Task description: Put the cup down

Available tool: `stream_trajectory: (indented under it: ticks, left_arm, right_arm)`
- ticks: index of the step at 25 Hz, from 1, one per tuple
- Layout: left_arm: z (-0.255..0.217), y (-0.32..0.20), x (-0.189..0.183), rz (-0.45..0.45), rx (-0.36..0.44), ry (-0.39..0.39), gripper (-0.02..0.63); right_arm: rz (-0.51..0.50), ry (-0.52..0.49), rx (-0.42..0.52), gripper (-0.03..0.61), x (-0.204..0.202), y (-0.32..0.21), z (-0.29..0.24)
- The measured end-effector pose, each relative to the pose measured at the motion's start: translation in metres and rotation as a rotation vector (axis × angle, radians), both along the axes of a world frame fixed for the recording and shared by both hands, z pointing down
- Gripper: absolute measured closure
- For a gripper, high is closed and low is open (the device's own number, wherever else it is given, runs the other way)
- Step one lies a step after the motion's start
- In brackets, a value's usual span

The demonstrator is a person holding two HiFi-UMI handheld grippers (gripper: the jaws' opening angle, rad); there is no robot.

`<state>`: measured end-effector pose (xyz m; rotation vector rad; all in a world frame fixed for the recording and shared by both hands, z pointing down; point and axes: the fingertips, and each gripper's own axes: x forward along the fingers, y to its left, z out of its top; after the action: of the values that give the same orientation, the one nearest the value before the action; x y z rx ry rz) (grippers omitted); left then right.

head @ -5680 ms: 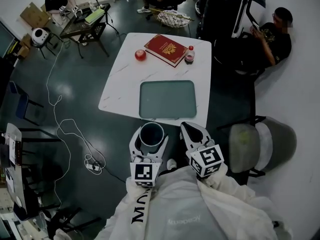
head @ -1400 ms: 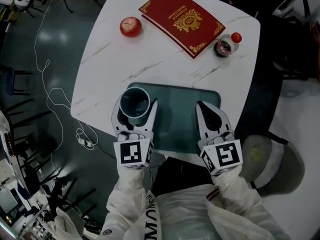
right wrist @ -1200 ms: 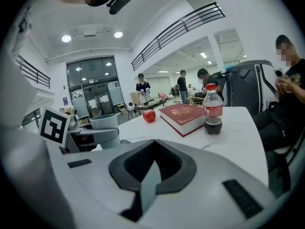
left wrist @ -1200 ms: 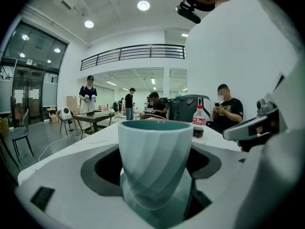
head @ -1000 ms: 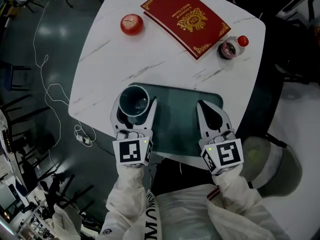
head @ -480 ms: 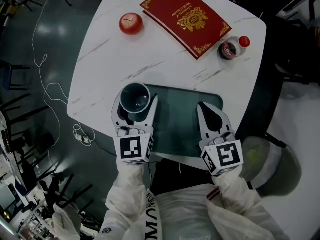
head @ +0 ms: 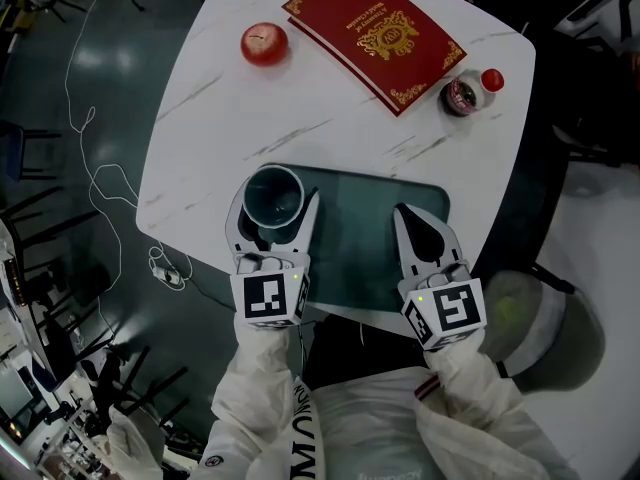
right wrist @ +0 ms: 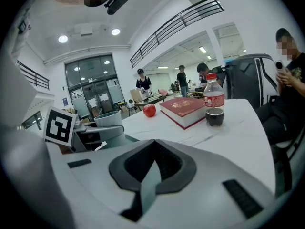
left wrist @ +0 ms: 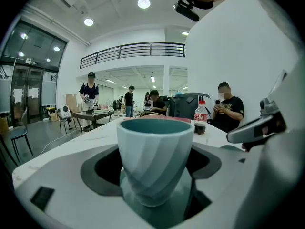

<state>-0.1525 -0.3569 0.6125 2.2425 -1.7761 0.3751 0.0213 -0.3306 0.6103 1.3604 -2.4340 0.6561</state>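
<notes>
left gripper (head: 275, 202) jaws are clenched on the teal cup (head: 272, 190), upright between them, green mat (head: 360, 240) underneath. right gripper (head: 404, 218) is alongside, jaws pressed together, nothing in them. further out past the jaws on the bench (head: 300, 113): apple (head: 264, 43), red book (head: 377, 35), bottle (head: 466, 92).

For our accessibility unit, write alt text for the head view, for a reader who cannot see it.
From above, the left gripper holds a teal cup over the left corner of a green mat on a white table; the right gripper, shut and empty, is beside it. A red apple, red book and bottle sit farther off.
</notes>
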Motion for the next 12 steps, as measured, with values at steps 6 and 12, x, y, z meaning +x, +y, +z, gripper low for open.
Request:
stream_trajectory:
  ticks: [6, 12]
  left_arm:
    - [0.0016, 0.0033, -0.0030, -0.009, -0.005, 0.018, 0.216]
    - [0.0035, 0.0055, -0.0031, 0.001, -0.010, 0.011, 0.216]
  right_arm:
    - [0.004, -0.005, -0.006, 0.574, -0.0019, 0.0009, 0.0011]
    - [0.004, -0.012, -0.015, 0.572, -0.0042, 0.0019, 0.0041]
